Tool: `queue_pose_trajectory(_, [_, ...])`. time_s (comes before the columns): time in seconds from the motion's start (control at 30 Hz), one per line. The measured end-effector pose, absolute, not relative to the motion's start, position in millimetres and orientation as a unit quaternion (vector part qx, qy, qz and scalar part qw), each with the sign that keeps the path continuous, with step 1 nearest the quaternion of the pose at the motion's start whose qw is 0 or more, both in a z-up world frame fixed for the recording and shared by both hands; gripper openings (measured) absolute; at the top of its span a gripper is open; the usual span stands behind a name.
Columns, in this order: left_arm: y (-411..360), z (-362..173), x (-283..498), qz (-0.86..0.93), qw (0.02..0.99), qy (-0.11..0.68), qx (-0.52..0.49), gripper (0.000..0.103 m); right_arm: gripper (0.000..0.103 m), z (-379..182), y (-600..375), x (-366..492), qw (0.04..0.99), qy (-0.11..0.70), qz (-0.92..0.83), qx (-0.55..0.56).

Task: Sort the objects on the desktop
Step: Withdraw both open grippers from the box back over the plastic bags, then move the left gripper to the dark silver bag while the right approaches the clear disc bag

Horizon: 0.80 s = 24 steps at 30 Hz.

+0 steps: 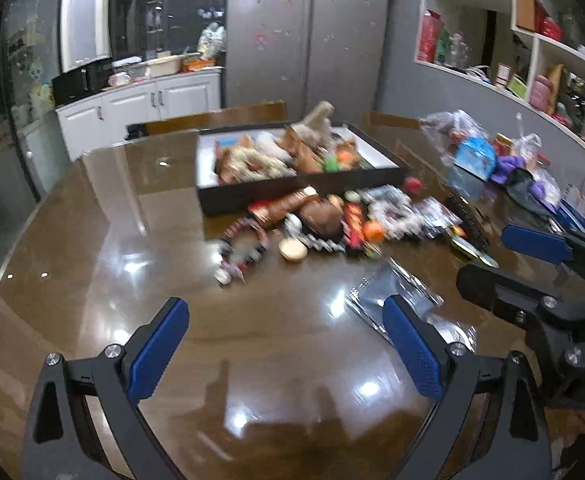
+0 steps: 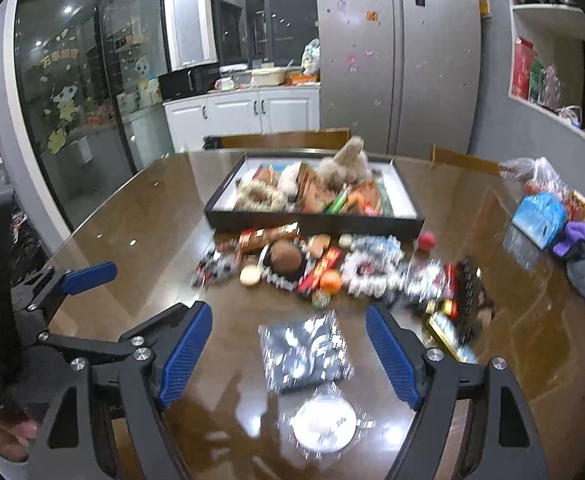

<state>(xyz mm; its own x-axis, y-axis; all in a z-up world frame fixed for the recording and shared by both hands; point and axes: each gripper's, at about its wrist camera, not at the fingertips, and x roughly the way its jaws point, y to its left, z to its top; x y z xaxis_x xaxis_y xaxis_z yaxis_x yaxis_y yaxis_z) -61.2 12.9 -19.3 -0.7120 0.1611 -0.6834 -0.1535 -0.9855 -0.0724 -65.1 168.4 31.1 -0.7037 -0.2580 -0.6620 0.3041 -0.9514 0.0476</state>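
Looking through the left wrist view: left tongs [image 1: 284,344] spread wide, nothing between the blue pads, hovering over bare glossy brown counter [image 1: 92,240]. Silver foil packet [image 1: 388,288] lies flat just ahead of the right-hand pad, long axis running diagonally from near-right toward far-left; its near end is hidden behind that pad. Right tongs [image 1: 508,258] enter from the right edge, only partly in frame; one blue pad shows, the other finger is dark and cut off, gap between them visible. Black tray [image 1: 292,190] sits mid-counter, long side facing the camera, heaped with items incl. a plush toy [image 1: 320,120]. Loose clutter in front of the tray is motion-blurred; an orange ball [image 1: 373,231] and a round tan disc [image 1: 292,249] are readable, the rest is hard to identify.

Right wrist view: right tongs [image 2: 288,356] also wide open, empty. Foil packet [image 2: 304,354] sits on the counter between the two pads, untouched, long axis pointing roughly away from the camera, slightly tilted left. Round white disc [image 2: 324,424] in clear wrap just nearer than the packet, touching or overlapping its near edge — can't tell which. Left tongs [image 2: 92,292] visible at the left edge, fingers apart. Tray [image 2: 316,222] beyond, clutter again blurred.
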Motion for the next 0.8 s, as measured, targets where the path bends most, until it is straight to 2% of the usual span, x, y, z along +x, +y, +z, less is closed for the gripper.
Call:
queue_pose_trajectory(0.37, [64,-50,-53,0.908,0.158,0.064,-0.384,0.098,0.082,-6,198,-41,0.147,0.029,-0.911,0.384])
queue_pose_trajectory(0.57, [71,-60,-74,0.899,0.173,0.036,-0.401,0.098,0.082,-16,220,-38,0.135,0.019,-0.909,0.395])
queue_pose_trajectory(0.8, [82,-64,-92,0.896,0.173,0.052,-0.405,0.098,0.082,-27,230,-41,0.132,0.018,-0.905,0.404])
